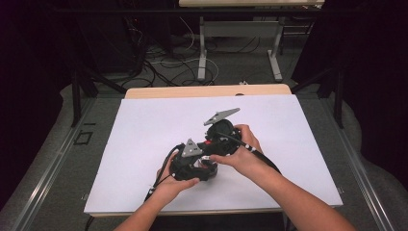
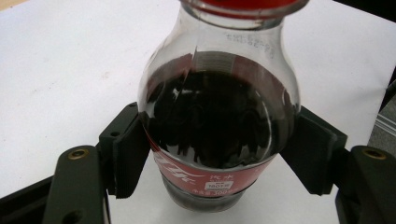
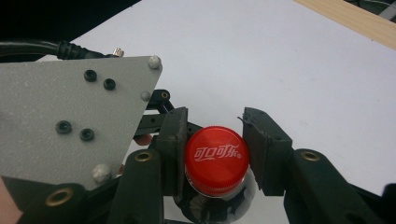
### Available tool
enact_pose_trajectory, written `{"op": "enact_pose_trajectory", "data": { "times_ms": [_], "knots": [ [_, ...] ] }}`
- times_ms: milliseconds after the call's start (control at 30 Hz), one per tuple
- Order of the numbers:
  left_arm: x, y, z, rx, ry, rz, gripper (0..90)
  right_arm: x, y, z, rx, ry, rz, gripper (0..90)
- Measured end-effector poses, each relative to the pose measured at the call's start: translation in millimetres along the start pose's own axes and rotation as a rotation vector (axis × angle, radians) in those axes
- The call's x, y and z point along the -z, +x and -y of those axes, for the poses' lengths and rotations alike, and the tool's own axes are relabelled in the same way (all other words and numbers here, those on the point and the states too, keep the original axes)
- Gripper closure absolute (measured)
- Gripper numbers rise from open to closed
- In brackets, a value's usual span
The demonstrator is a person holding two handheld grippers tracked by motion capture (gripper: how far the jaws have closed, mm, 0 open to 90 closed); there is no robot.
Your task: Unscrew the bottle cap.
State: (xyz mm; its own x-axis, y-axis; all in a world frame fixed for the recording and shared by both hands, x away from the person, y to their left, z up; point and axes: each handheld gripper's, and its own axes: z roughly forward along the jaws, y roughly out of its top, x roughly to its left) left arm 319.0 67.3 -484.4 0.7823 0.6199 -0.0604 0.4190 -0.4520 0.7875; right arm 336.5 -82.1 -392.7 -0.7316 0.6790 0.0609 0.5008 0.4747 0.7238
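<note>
You see a clear bottle (image 2: 217, 121) filled with dark, near-black drink, wrapped in a red label (image 2: 205, 175) with white lettering. Its cap (image 3: 216, 158) is red with white script. Your hand-held grippers have black jaws and speckled grey plates (image 3: 65, 116). The table (image 1: 144, 125) is white with a pale wooden edge.

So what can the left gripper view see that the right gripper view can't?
Left gripper view alone: the dark drink inside the bottle, its red label, and the left hand-held gripper shut on the bottle's body.

Right gripper view alone: the top of the red cap with white writing, the right hand-held gripper shut on it, and a grey plate.

Both: the same bottle and the white table sheet.
</note>
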Motion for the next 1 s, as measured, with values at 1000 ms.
{"op": "enact_pose_trajectory", "data": {
  "times_ms": [1000],
  "knots": [
    [2.4,-9.7,-1.7,-0.073,0.006,0.070,30.3,-1.8,-45.1,-19.3,0.668,0.104,-0.580,58.1]
  ]
}}
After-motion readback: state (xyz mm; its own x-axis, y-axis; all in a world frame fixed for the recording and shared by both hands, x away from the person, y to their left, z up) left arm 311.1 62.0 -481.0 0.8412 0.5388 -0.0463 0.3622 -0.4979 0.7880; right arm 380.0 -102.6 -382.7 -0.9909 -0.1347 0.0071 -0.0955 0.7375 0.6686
